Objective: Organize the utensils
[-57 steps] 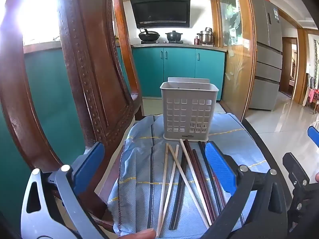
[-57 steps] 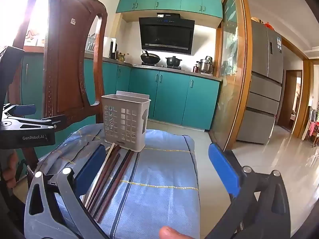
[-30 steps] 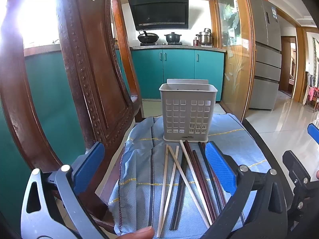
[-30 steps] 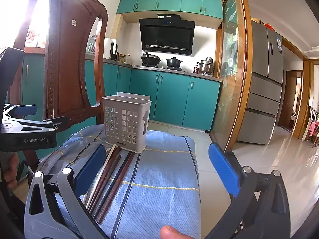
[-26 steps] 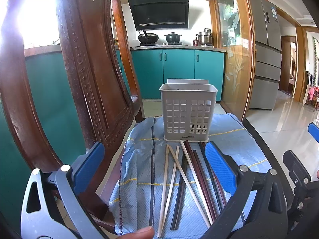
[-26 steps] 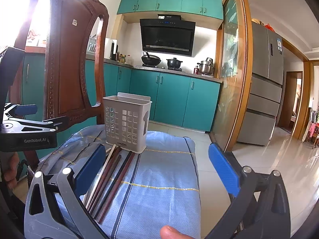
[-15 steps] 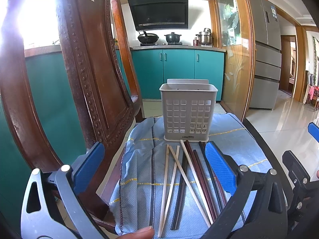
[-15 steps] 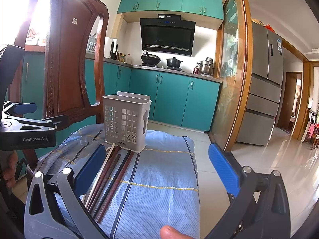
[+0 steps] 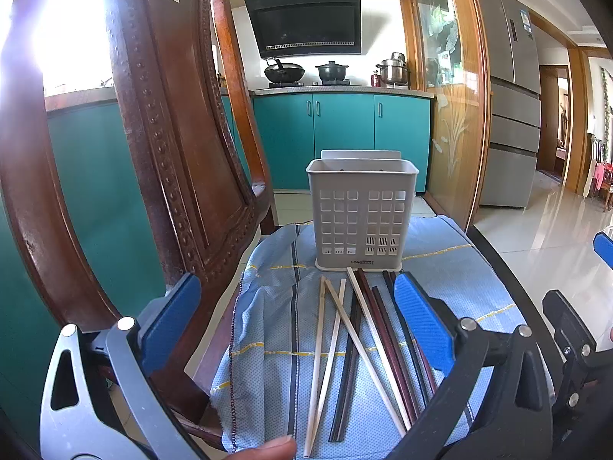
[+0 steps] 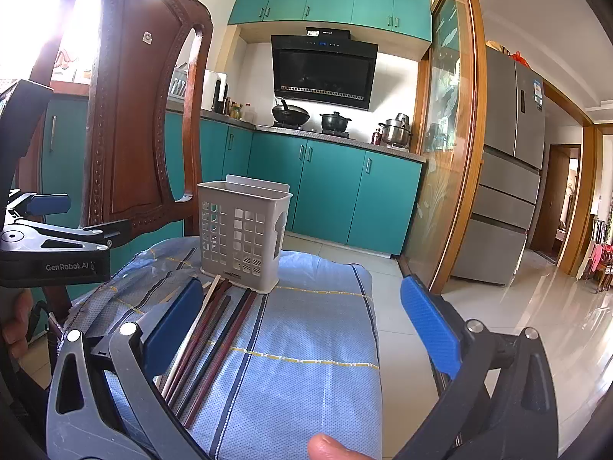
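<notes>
We record a loose bundle of long chopsticks, pale wood and dark brown mixed, lying flat on a blue checked cloth with yellow and navy stripes. Their far tips reach the foot of a light grey perforated plastic utensil holder, which stands upright at the far end of the cloth. We see nothing rising above its rim. The pale sticks cross one another and fan toward the left; the dark ones lie closer to parallel on the right.

Our left gripper hovers above the near ends of the chopsticks, blue pads wide apart, gripping nothing. Our right gripper sits further right over bare cloth, pads likewise spread and empty; in its view the chopsticks lie beside its left pad.

A carved dark wooden chair back rises just left of the cloth, close to the left gripper's left pad. Behind, well apart, we note teal kitchen cabinets, a black range hood, and a steel refrigerator.
</notes>
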